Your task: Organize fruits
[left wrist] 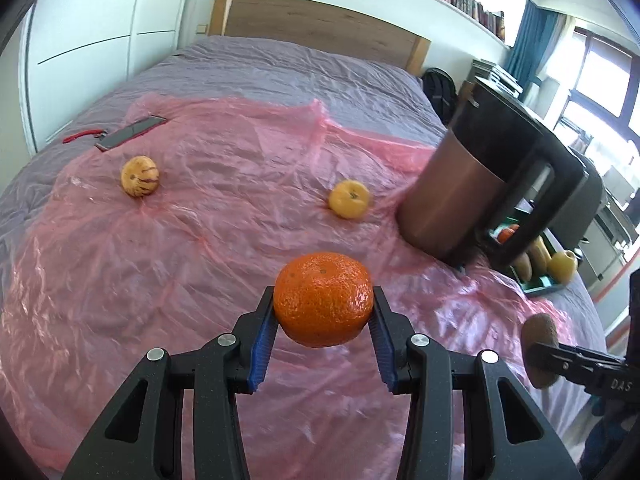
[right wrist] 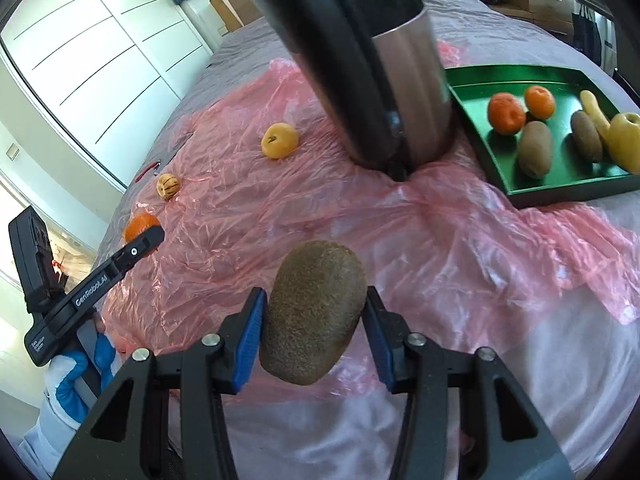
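My left gripper (left wrist: 323, 304) is shut on an orange mandarin (left wrist: 323, 300), held above the pink plastic sheet (left wrist: 224, 184). A brown kiwi (right wrist: 313, 312) sits between the blue pads of my right gripper (right wrist: 314, 304), which is shut on it. That kiwi (left wrist: 540, 354) also shows at the right edge of the left wrist view. A green tray (right wrist: 472, 80) at the right holds two mandarins, two kiwis, a yellow apple and a pale long fruit. A yellow-orange fruit (left wrist: 349, 199) and a striped yellow fruit (left wrist: 140, 177) lie loose on the sheet.
A tall metal and black kettle (right wrist: 400, 92) stands on the sheet just left of the tray. A knife (left wrist: 130, 133) and a red-handled tool (left wrist: 82, 135) lie at the sheet's far left. The bed has a wooden headboard (left wrist: 316, 24); white wardrobes stand beyond.
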Tool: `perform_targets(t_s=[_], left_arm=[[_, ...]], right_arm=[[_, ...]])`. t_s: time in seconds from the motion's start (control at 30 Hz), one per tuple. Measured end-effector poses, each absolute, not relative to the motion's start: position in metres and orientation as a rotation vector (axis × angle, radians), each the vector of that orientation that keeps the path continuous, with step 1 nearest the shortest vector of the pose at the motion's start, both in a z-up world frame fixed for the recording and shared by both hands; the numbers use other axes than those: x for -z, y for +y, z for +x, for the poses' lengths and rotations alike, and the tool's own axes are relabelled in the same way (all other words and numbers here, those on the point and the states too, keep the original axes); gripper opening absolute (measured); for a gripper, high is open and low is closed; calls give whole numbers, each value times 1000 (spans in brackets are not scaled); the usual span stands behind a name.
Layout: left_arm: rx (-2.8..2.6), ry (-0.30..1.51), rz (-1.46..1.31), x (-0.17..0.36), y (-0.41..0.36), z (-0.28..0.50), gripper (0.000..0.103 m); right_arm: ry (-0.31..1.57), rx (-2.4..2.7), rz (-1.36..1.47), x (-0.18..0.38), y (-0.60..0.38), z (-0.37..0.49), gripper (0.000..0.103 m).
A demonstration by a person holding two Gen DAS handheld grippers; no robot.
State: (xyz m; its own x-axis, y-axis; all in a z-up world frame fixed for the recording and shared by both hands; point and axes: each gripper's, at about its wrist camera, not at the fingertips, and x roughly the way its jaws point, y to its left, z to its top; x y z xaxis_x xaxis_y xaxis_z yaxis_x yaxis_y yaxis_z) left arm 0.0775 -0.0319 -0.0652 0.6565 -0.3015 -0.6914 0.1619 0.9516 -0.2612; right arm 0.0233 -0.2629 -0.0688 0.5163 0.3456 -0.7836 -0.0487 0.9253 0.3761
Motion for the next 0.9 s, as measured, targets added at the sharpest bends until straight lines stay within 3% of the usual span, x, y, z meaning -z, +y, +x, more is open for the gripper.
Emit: perform_targets(t_s=[0.43,0.9], left_arm=[[655,894,-75,28,-211,43,39],[754,922,-18,33,-345,124,39]], right_arm=[[866,-45,391,36,-409,-2,56],[792,39,303,6,-492,75,56]])
